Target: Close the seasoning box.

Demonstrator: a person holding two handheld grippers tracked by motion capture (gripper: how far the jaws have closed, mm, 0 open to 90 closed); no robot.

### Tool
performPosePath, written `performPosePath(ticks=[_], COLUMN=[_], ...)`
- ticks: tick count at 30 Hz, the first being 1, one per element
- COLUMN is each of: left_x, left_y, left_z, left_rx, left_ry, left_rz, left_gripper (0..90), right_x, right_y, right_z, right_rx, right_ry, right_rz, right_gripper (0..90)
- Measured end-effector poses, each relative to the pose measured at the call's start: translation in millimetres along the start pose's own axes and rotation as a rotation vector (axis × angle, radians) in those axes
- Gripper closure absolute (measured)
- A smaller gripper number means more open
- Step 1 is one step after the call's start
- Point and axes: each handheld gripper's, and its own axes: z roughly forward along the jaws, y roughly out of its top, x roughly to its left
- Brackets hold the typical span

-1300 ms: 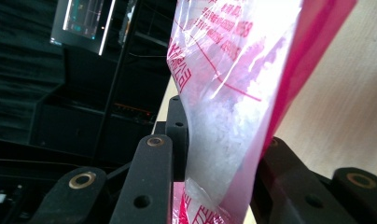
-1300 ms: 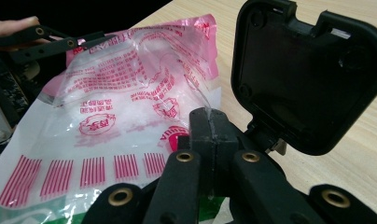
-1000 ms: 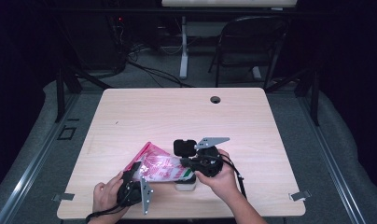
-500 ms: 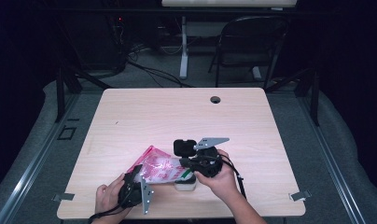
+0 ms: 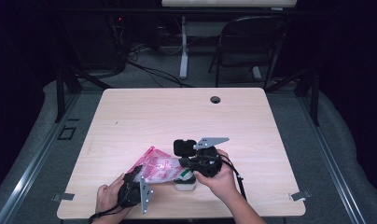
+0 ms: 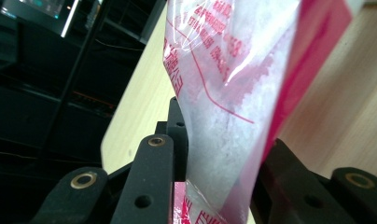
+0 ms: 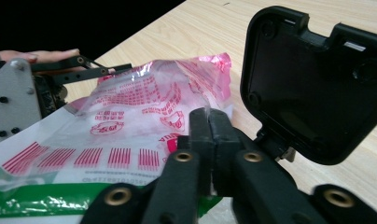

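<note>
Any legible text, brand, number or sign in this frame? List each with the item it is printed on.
Nothing can be quoted with confidence.
Red printed characters on the clear pink-edged bag: rows of small script and a round emblem, too blurred to read.
Red barcode-like stripes on the same bag's lower panel: no digits legible.
Red script on the bag in the left gripper view: seen tilted and close, unreadable.
Green band along the bag's edge: no lettering visible.

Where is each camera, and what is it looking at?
High view: above the table, looking down; both hands, left gripper, right gripper.
Left gripper view: on the left gripper, looking along its jaws, shut on the bag.
Right gripper view: on the right gripper, pinching the bag's film; a hand at left.
All three share the pink-printed bag.
</note>
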Motion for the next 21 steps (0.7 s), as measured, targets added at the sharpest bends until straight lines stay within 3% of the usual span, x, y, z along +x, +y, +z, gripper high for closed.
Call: performPosePath(ticks=[6,13,15,16,19,20,21], left_x=[0.9,3.3,5.6,5.6,9.2,9.2,10.7], left_y=[-4.0,-7.9,-10.3,-10.3,-14.2,-14.2,-16.6], left_z=[2.3,6.1,8.9,8.9,14.4,14.4,18.2], left_rx=[-0.001,0.001,-0.001,-0.001,0.000,0.000,0.003], left_ry=[-0.047,-0.125,-0.170,-0.170,-0.228,-0.228,-0.265], left_rz=[-0.032,-0.092,-0.142,-0.142,-0.210,-0.210,-0.244], left_gripper=[77.2,77.3,77.3,77.3,77.4,77.4,77.4], right_x=[1.0,-1.4,-1.8,-2.2,-3.7,-3.7,-4.9], right_y=[1.5,4.4,4.3,4.5,4.1,4.1,3.5], right_z=[-3.9,-13.3,-15.5,-16.2,-19.0,-19.0,-21.8], right_rx=[-0.046,-0.095,-0.113,-0.114,-0.116,-0.116,-0.129], right_ry=[0.007,0.006,0.005,0.000,-0.014,-0.014,-0.018], right_rz=[0.029,0.042,0.054,0.045,0.041,0.041,0.046], right_gripper=[77.4,74.2,71.2,70.6,70.3,70.3,70.3])
